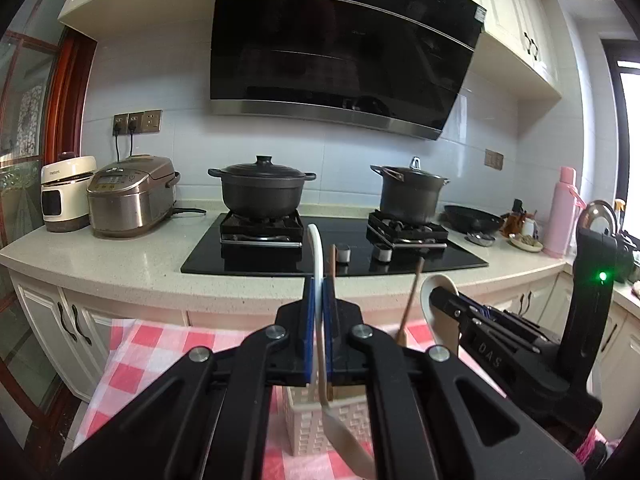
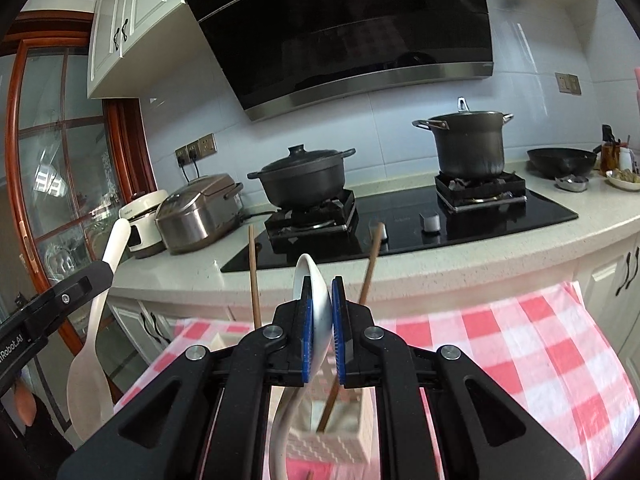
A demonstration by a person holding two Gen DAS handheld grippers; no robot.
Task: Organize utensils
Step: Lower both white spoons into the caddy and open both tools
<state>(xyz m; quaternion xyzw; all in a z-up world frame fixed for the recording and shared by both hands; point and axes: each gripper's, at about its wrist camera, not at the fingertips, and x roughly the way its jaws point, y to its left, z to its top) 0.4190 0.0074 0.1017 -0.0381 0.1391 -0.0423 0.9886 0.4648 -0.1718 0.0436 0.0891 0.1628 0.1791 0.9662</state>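
A pale, perforated plastic utensil basket (image 2: pixel 340 428) stands on a table under a pink-and-white checked cloth (image 2: pixel 500 344), already holding two slim wooden chopsticks (image 2: pixel 253 276) that lean apart out of its top. Above it, both tools are loaded. The left gripper (image 1: pixel 319 320) is clamped on the handle of a cream plastic rice paddle (image 1: pixel 344 436), whose broad blade hangs down toward the basket — seen from the right wrist, the paddle dangles off to the left, beside rather than over the basket. The right gripper (image 2: pixel 320 328) pinches a white ceramic soup spoon (image 2: pixel 314 300) between its blue pads (image 2: pixel 307 344), bowl uppermost, the handle curving down toward the basket's near rim.

Neither piece is in the basket yet, so the sorting looks roughly half done. The risks are plain: the glazed spoon sits in a narrow pinch and could slip and chip on the rim, and either descending tool could knock a chopstick or tip the light basket, which nothing appears to steady.

Behind, a black glass hob (image 1: pixel 340 256) carries two dark lidded pots beneath a black range hood (image 1: pixel 340 48).
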